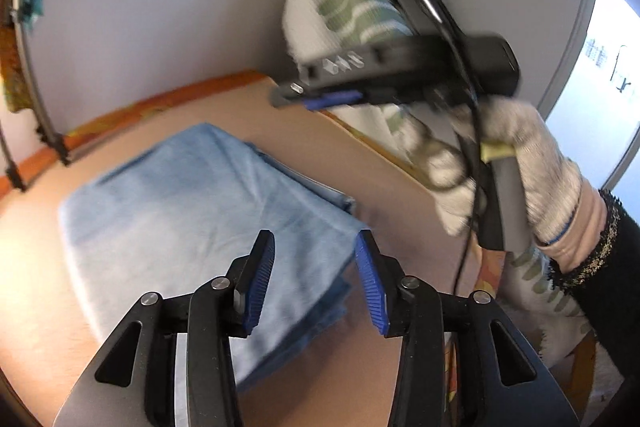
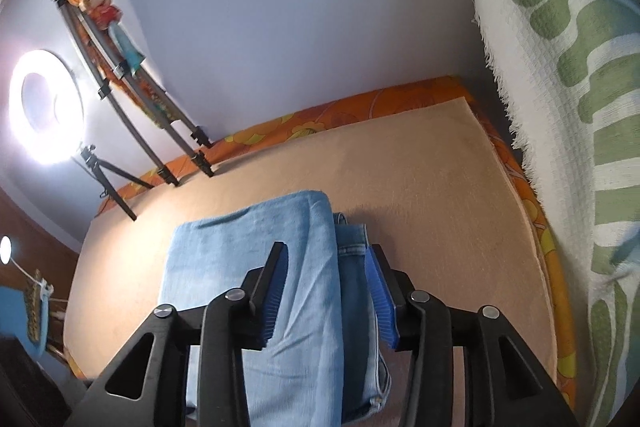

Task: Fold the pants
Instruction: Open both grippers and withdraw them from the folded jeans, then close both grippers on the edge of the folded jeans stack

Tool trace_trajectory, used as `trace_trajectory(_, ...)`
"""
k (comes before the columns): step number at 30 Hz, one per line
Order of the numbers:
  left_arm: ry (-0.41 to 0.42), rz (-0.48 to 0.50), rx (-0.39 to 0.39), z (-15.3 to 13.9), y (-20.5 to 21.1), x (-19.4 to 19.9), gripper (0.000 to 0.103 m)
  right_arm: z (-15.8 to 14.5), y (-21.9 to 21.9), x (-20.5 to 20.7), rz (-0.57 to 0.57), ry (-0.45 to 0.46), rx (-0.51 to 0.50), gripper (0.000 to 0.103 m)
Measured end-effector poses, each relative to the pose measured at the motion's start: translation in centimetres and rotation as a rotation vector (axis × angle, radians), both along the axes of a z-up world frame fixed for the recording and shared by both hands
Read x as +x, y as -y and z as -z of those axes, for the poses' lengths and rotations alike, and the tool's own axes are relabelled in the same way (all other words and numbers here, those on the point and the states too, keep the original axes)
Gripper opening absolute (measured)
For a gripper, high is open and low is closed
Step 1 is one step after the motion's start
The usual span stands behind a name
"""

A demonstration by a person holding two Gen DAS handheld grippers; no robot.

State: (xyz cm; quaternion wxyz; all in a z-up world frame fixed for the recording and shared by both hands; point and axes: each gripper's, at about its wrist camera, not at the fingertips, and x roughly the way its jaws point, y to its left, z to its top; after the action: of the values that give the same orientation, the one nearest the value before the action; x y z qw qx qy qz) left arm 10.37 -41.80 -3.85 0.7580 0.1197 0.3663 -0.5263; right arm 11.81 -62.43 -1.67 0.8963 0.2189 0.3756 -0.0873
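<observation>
Light blue denim pants [image 1: 192, 211] lie folded in a stacked rectangle on the tan bed cover [image 1: 48, 299]. My left gripper [image 1: 316, 259] is open and empty, above the near right corner of the stack. In the right wrist view the same pants [image 2: 256, 259] lie below my right gripper [image 2: 328, 275], which is open and empty over their right edge, where darker denim layers show. The right gripper also shows in the left wrist view [image 1: 308, 97], held by a gloved hand, raised above the bed's right side.
Tripod legs [image 2: 172, 131] and a lit ring light [image 2: 44, 107] stand at the bed's far left. A green and white patterned blanket [image 2: 580, 107] hangs along the right side. An orange floral sheet edge [image 2: 360, 103] borders the wall.
</observation>
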Motion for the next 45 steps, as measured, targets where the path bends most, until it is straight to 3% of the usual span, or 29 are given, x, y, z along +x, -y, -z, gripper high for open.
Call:
trace_trajectory(3, 0.049, -0.025, 0.001, -1.0, -1.7, 0.7, 0.043, -0.7, -0.7, -1.0, 0.004, 0.016, -0.023, 0.05)
trace_trajectory(10, 0.078, -0.067, 0.011, -1.1, -2.9, 2.6, 0.05, -1.9, -2.5, -2.1, -0.029, 0.044, -0.128, 0.067)
trace_trajectory(14, 0.048, -0.104, 0.017, -0.5, -4.5, 3.8, 0.052, -1.6, -2.8, -2.1, -0.046, 0.028, -0.139, 0.074)
trace_trajectory(19, -0.003, -0.173, 0.02, 0.5, -6.7, 6.6, 0.063, -0.4, -3.2, -1.3, -0.095, -0.004, -0.161, 0.084)
trace_trajectory(24, -0.108, -0.261, 0.008, 2.1, -8.4, 10.2, 0.067, 1.9, -2.5, 0.7, -0.143, -0.067, -0.088, 0.086)
trace_trajectory(29, -0.145, -0.315, 0.062, 4.6, -8.8, 12.2, 0.069, 4.5, -1.0, 2.7, -0.154, -0.118, -0.007, 0.086)
trace_trajectory(33, -0.224, -0.355, 0.073, 7.0, -9.2, 13.5, 0.069, 6.8, 0.0, 3.9, -0.167, -0.159, 0.06, 0.086)
trace_trajectory(45, -0.304, -0.382, 0.054, 9.4, -8.4, 14.6, 0.069, 9.9, 1.0, 5.5, -0.209, -0.197, 0.117, 0.089)
